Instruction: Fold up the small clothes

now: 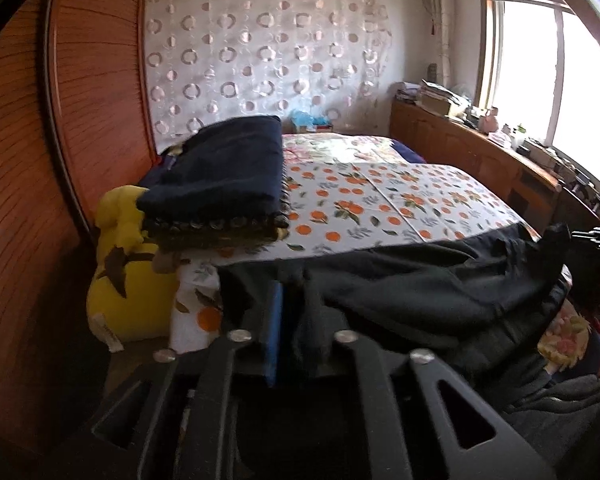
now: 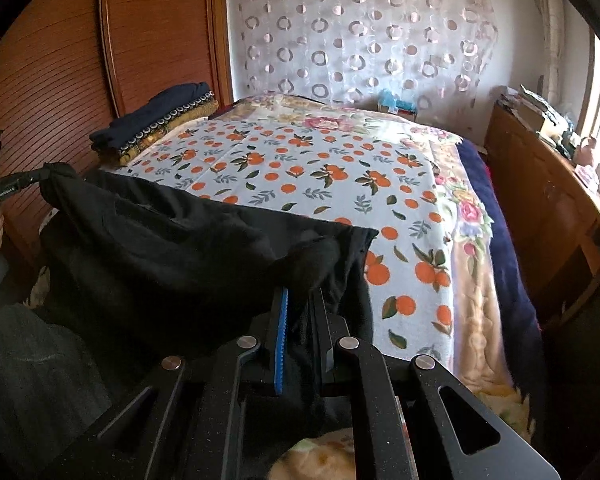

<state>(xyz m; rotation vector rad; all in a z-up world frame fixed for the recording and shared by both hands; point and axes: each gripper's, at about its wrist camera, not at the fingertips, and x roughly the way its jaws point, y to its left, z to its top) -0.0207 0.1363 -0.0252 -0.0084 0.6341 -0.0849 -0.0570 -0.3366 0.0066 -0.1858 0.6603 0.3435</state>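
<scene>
A black garment [image 1: 420,280] hangs stretched between my two grippers over the near edge of the bed; it also shows in the right wrist view [image 2: 172,240]. My left gripper [image 1: 290,292] is shut on one corner of it, and shows at the far left of the right wrist view [image 2: 40,176]. My right gripper [image 2: 304,300] is shut on the other corner, and shows at the right edge of the left wrist view [image 1: 572,236]. A stack of folded dark clothes [image 1: 220,176] lies on the bed's left side, also seen in the right wrist view [image 2: 160,124].
The bed has an orange-fruit print sheet [image 2: 320,176]. A yellow plush toy [image 1: 124,272] sits at the bed's near left corner. A wooden wardrobe [image 1: 80,120] stands left. A wooden cabinet [image 2: 540,200] with clutter runs along the right under the window.
</scene>
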